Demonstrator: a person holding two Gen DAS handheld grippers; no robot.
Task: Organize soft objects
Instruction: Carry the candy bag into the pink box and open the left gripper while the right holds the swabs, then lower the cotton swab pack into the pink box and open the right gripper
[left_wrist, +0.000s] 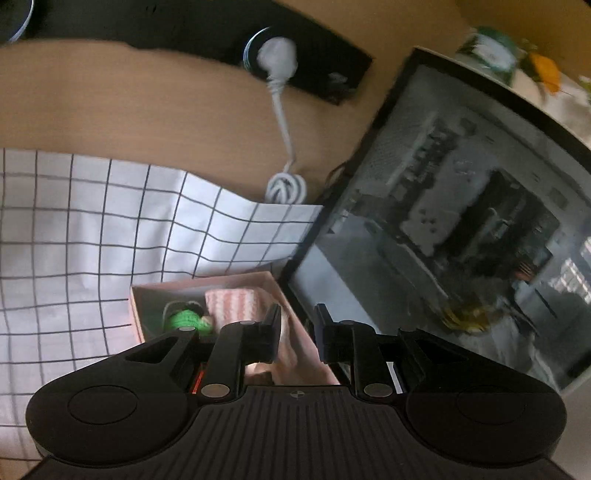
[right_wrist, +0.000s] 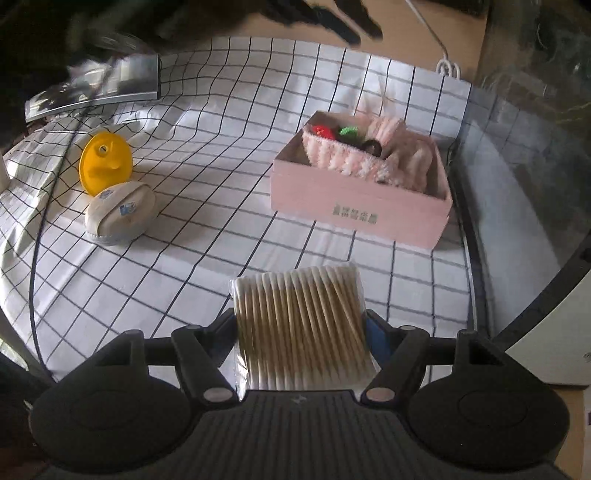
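A pink box (right_wrist: 354, 201) stands on the checked cloth (right_wrist: 207, 177) and holds a pink striped towel (right_wrist: 343, 158), a red knit piece (right_wrist: 322, 131) and a green knit piece (right_wrist: 349, 130). My right gripper (right_wrist: 301, 325) is shut on a pack of cotton swabs (right_wrist: 299, 317), in front of the box. My left gripper (left_wrist: 297, 321) is open and empty, right above the box (left_wrist: 207, 288); the towel (left_wrist: 236, 306) and green piece (left_wrist: 186, 319) show beneath it.
A yellow plastic disc (right_wrist: 105, 162) and a white pouch (right_wrist: 120, 212) lie at the left of the cloth. A glass-sided computer case (left_wrist: 461, 229) stands right beside the box. A white cable (left_wrist: 284, 147) runs over the wooden desk (left_wrist: 147, 110). A booklet (right_wrist: 99, 88) lies far left.
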